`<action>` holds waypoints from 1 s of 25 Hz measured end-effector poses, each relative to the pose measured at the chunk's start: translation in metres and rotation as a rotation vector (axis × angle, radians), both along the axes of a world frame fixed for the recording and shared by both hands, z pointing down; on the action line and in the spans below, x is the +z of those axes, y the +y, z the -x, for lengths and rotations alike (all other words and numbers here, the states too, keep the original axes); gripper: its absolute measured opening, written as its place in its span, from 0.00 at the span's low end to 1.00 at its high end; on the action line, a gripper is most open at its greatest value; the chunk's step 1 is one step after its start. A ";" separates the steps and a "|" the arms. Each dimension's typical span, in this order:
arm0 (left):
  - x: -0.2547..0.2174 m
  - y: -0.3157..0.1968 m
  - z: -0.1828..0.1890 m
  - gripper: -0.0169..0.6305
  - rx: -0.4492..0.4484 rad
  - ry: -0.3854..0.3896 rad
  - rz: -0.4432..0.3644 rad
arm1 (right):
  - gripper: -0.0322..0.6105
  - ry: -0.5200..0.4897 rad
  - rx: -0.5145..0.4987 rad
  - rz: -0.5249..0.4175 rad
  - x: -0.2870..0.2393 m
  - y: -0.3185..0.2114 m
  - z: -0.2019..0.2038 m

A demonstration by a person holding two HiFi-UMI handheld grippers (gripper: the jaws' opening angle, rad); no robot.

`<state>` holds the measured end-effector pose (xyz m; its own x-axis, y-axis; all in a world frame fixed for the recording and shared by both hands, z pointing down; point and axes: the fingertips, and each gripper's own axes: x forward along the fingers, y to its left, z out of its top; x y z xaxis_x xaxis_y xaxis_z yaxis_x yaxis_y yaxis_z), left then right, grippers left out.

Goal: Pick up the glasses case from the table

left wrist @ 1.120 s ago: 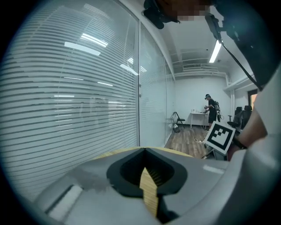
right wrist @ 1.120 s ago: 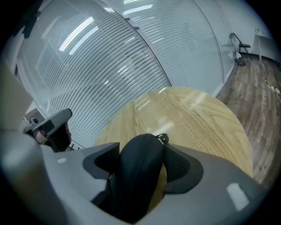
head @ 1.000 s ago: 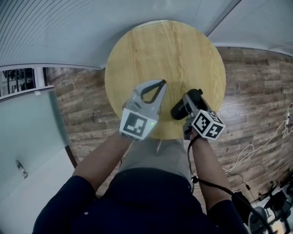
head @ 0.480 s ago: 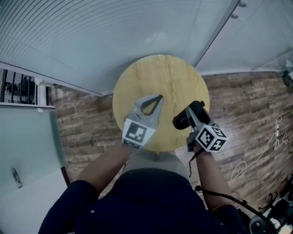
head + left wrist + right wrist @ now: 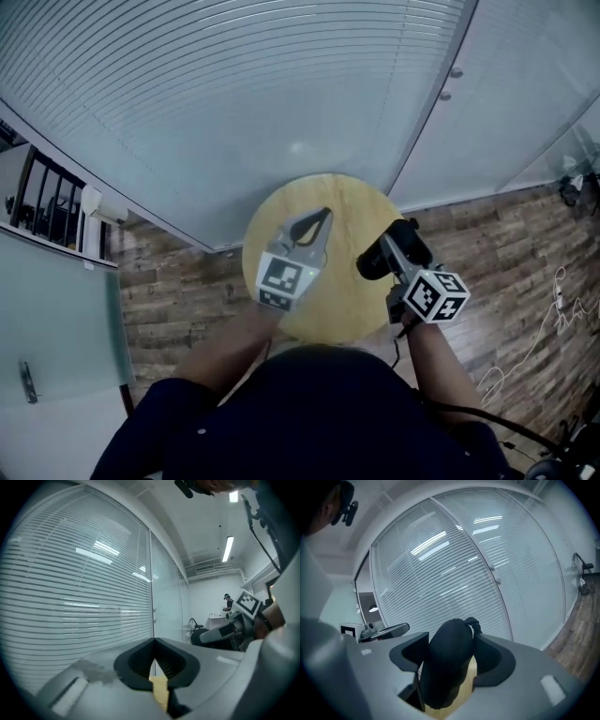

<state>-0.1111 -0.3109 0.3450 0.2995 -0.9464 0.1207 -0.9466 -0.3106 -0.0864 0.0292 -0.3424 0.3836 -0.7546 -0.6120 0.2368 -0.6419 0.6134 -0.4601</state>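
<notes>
The black glasses case (image 5: 378, 257) is off the round wooden table (image 5: 342, 300), high above it. My right gripper (image 5: 401, 246) is shut on the case, which fills the space between its jaws in the right gripper view (image 5: 447, 660); a small loop shows at the case's far end. My left gripper (image 5: 324, 215) hangs beside it to the left, also above the table, shut with nothing in it. Its fingertips meet in the left gripper view (image 5: 154, 641). The right gripper's marker cube (image 5: 247, 603) shows there at the right.
A glass wall with horizontal blinds (image 5: 234, 103) and a glass door with handles (image 5: 450, 82) stand behind the table. Wooden plank floor (image 5: 497, 253) surrounds it, with cables (image 5: 553, 314) at the right. A white door (image 5: 47, 337) is at the left. A distant person (image 5: 228, 603) stands in the room.
Both grippers have risen well above the table, the right one carrying the case with it. The table now looks smaller and farther below, and the blinds fill more of the view.
</notes>
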 end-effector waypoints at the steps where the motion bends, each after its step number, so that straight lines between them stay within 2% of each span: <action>1: -0.004 -0.001 0.002 0.03 -0.006 0.008 0.002 | 0.53 -0.002 0.001 -0.015 -0.008 0.001 0.000; 10: -0.031 -0.011 -0.001 0.03 -0.006 0.040 -0.010 | 0.52 -0.026 0.005 -0.131 -0.056 0.003 -0.002; 25: -0.037 -0.009 0.014 0.03 -0.054 0.064 0.018 | 0.52 -0.010 -0.001 -0.153 -0.067 0.008 -0.005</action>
